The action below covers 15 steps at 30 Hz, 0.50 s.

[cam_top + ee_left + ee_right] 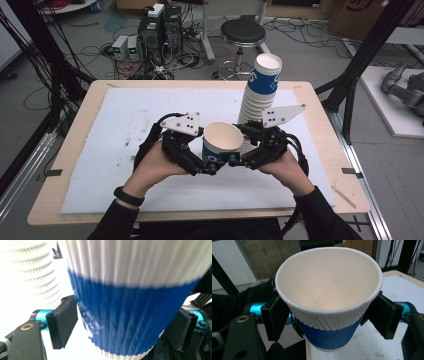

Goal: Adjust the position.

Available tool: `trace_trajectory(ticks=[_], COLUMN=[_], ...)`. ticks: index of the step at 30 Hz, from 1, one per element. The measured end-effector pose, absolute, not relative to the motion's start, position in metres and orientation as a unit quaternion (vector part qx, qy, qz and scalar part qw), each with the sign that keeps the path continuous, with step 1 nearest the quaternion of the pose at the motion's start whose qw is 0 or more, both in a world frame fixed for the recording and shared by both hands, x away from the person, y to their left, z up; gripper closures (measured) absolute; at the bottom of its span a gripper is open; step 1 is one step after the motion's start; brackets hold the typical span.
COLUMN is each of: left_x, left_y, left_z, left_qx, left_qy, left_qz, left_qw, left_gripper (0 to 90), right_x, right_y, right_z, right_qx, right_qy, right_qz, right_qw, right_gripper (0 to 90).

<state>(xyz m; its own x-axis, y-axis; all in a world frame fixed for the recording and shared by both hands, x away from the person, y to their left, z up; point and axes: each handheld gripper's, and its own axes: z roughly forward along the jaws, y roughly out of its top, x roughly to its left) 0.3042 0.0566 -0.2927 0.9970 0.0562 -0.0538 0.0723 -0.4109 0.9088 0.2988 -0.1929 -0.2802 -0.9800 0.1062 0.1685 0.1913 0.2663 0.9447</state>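
Observation:
A ribbed paper cup (222, 142), white above and blue below, is held upright and empty over the middle of the white mat. My right gripper (240, 147) comes at it from the right. In the right gripper view both black pads (278, 317) press the cup (329, 290) just under its rim, so that gripper (329, 317) is shut on it. My left gripper (207, 157) reaches in from the left, lower down. In the left gripper view the cup's blue band (130, 315) stands between its jaws (122, 325), which are apart, with the left pad (62, 322) just at the wall.
A tall leaning stack of the same cups (260, 95) stands just behind the right gripper, and shows again at the left (32, 272). The white mat (130, 115) covers most of the wooden table. A stool (243, 32) and computer boxes (160, 30) stand on the floor beyond.

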Motion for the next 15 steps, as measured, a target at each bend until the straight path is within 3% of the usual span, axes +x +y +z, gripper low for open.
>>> trace_trajectory(ticks=[10, 15], left_x=[0.3037, 0.3044], left_y=[0.0563, 0.0579], left_z=[-0.2912, -0.2907], left_qx=[0.837, 0.835], left_qy=[0.043, 0.032], left_qz=[-0.008, -0.014], left_qw=[0.546, 0.549], left_gripper=[21.0, 27.1], right_x=[0.2983, 0.2984], right_y=[-0.1902, -0.1906], right_z=[-0.2812, -0.2814], right_qx=[-0.095, -0.098], right_qy=[-0.802, -0.801], right_qz=[-0.588, -0.589], right_qw=[0.036, 0.036], right_gripper=[23.6, 23.7])
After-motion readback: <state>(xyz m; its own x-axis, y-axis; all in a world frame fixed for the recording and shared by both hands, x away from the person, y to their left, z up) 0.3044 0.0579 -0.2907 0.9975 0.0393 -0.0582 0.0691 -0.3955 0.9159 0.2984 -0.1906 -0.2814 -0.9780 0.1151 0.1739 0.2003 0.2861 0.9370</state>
